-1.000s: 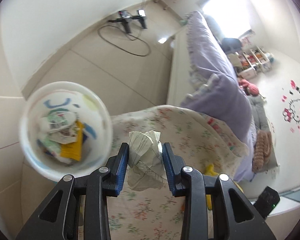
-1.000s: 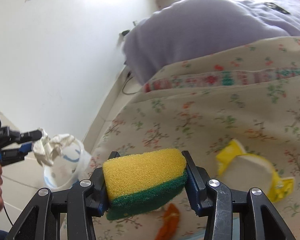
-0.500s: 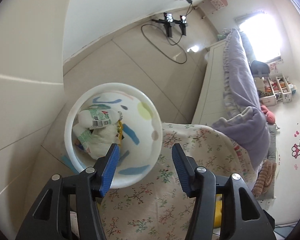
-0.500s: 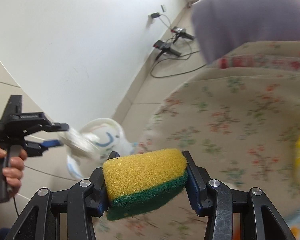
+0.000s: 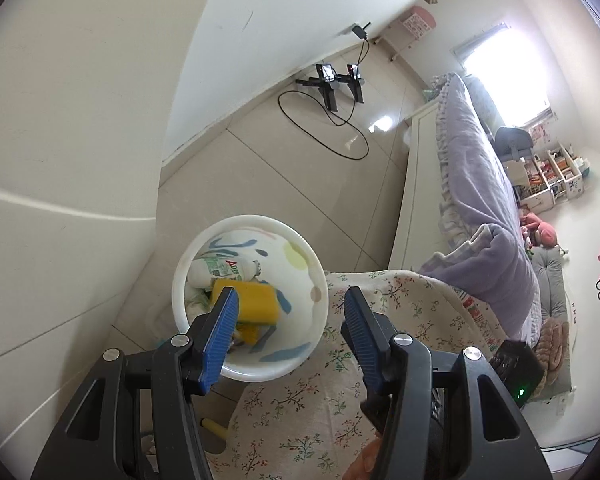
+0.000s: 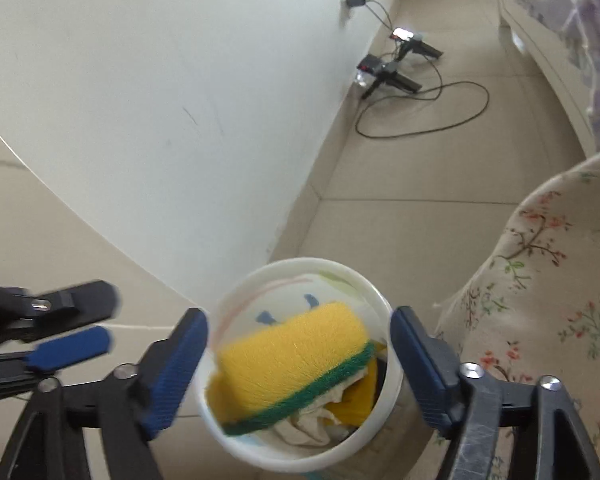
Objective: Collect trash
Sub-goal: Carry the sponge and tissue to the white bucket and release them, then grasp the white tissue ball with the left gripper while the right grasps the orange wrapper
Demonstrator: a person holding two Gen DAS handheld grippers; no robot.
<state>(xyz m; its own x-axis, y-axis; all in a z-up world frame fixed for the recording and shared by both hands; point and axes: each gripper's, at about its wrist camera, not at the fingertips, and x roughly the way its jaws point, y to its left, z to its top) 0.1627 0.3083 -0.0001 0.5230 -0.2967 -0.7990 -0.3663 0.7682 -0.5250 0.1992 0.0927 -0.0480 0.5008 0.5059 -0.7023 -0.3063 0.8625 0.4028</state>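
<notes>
Sponge [image 6: 296, 364] dropping into trash bin [image 6: 236, 440].
Right gripper [image 6: 300, 368] spread directly above the rim — centred for a clean drop; left gripper [image 5: 288, 336] spread, empty, at nine o'clock.

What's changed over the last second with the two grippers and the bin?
The left gripper let go of its crumpled paper into the bin and is open. The right gripper swung from the bed to over the bin and opened, dropping the sponge. The bin stayed put beside the bed.
</notes>
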